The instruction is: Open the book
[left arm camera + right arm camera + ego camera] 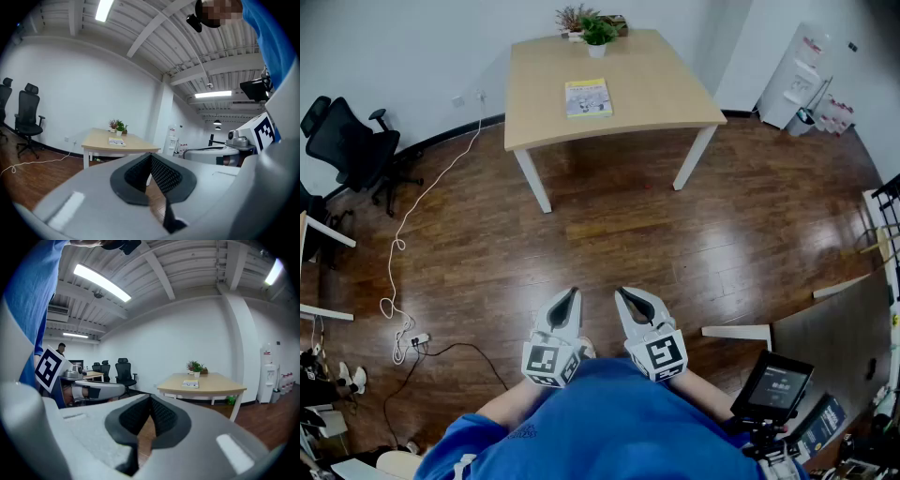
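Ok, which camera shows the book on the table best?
The head view: it looks down on the book's whole yellow cover, lying closed on the table. Both gripper views catch it only nearly edge-on, a small far sliver on the tabletop.

A closed book [588,97] lies on the table [661,86], upper centre, a plant [597,34] above it. Lower centre, left gripper [573,294] and right gripper [620,294] sit side by side, jaws together.
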{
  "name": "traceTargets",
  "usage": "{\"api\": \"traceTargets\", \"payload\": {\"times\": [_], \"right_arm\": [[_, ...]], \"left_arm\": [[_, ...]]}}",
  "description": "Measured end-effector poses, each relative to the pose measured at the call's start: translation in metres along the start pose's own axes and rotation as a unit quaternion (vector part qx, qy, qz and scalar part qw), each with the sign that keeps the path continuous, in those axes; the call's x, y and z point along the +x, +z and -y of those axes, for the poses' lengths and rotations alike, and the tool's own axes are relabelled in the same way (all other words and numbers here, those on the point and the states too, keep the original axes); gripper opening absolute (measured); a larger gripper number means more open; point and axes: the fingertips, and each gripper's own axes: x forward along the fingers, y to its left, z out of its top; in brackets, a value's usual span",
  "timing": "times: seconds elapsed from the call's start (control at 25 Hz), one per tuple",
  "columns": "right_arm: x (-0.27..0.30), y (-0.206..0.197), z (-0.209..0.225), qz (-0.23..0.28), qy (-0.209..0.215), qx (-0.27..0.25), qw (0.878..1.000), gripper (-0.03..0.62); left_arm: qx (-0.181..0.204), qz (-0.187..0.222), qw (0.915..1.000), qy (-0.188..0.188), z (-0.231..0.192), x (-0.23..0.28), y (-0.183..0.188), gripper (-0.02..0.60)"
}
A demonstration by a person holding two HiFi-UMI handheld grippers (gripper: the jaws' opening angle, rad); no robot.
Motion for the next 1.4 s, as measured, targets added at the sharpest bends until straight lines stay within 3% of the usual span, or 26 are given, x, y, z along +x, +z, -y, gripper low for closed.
{"api": "traceTargets", "payload": {"times": [0.36,0.64,1.0,1.4], "right_arm": [[0.02,0.003,-0.017,0.001,-0.027,-0.004,1.0,0.002],[0.043,0.003,-0.001,0.003,-0.043,0.001,0.999,0.002],[0.1,0.024,0.086,0.01,-0.036,0.005,0.999,0.002],[0.169,0.053,0.199,0.017,0.014,0.005,1.0,0.002]], "left_arm": [[-0.019,0.004,0.9998,-0.006,-0.031,-0.009,0.005,0.006],[-0.026,-0.004,0.9996,-0.011,-0.049,0.013,0.004,0.007],[-0.013,-0.009,0.9999,-0.002,-0.065,0.113,0.021,0.006],[0.013,-0.013,0.9994,0.03,-0.068,0.25,0.052,0.006]]}}
